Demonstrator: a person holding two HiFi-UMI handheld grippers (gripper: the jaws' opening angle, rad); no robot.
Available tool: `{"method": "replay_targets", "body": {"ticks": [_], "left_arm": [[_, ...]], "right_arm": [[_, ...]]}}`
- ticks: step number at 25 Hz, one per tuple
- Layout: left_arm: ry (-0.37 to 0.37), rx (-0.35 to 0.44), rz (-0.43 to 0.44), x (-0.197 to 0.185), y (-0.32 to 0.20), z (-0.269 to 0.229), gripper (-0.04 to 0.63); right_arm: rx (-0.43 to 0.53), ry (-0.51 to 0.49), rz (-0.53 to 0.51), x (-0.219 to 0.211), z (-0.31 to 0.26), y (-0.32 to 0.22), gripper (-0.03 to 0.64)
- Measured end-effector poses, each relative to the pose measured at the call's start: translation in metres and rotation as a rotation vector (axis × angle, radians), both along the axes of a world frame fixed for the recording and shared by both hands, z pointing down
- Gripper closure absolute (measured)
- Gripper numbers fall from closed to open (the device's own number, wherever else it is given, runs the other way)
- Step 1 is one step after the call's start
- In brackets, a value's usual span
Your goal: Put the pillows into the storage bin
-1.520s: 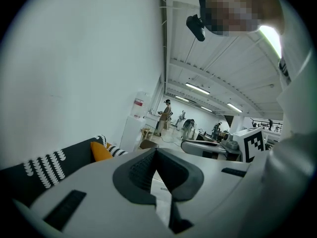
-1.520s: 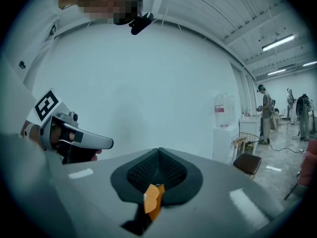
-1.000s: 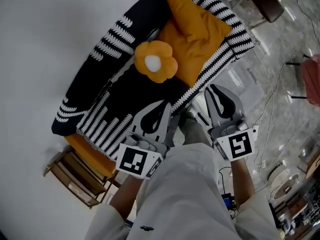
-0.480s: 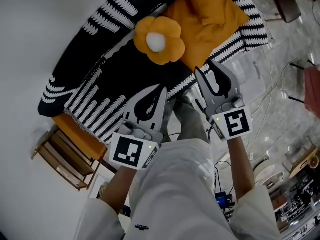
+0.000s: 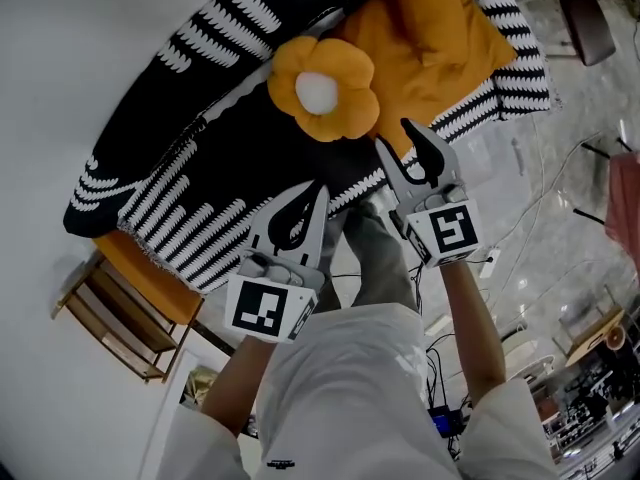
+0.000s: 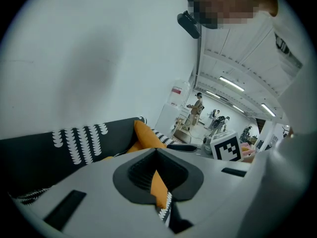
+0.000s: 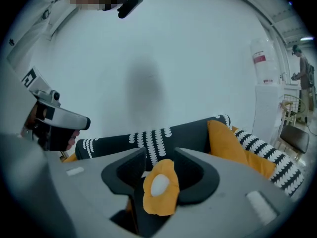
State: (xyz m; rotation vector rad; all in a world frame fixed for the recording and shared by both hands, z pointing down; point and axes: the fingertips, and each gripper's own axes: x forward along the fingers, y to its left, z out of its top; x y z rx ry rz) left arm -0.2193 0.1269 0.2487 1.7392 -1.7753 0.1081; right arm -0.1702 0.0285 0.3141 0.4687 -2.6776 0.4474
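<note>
Lower centre-left, head view: my left claw [image 5: 318, 190], tips pressed together, empty.
Upper centre: flower pillow [image 5: 322, 88], lying untouched on the striped sofa [image 5: 190, 158].
Beside it: my right claw [image 5: 392, 133], jaws just opening with nothing between them, likely readied for that pillow.
Upper right: square orange pillow [image 5: 440, 28].
No bin in view.

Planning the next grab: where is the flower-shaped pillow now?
Head view, upper centre: the flower pillow lies on the black-and-white sofa throw, beside the square orange pillow to its right.
</note>
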Motion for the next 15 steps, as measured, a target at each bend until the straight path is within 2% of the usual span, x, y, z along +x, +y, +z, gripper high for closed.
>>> {"method": "replay_targets", "body": {"ticks": [15], "left_arm": [[0.047, -0.054, -0.042, -0.02, -0.014, 0.055, 0.588]], "right_arm": [[-0.111, 0.138, -0.003, -0.017, 0.123, -0.015, 0.393]]}}
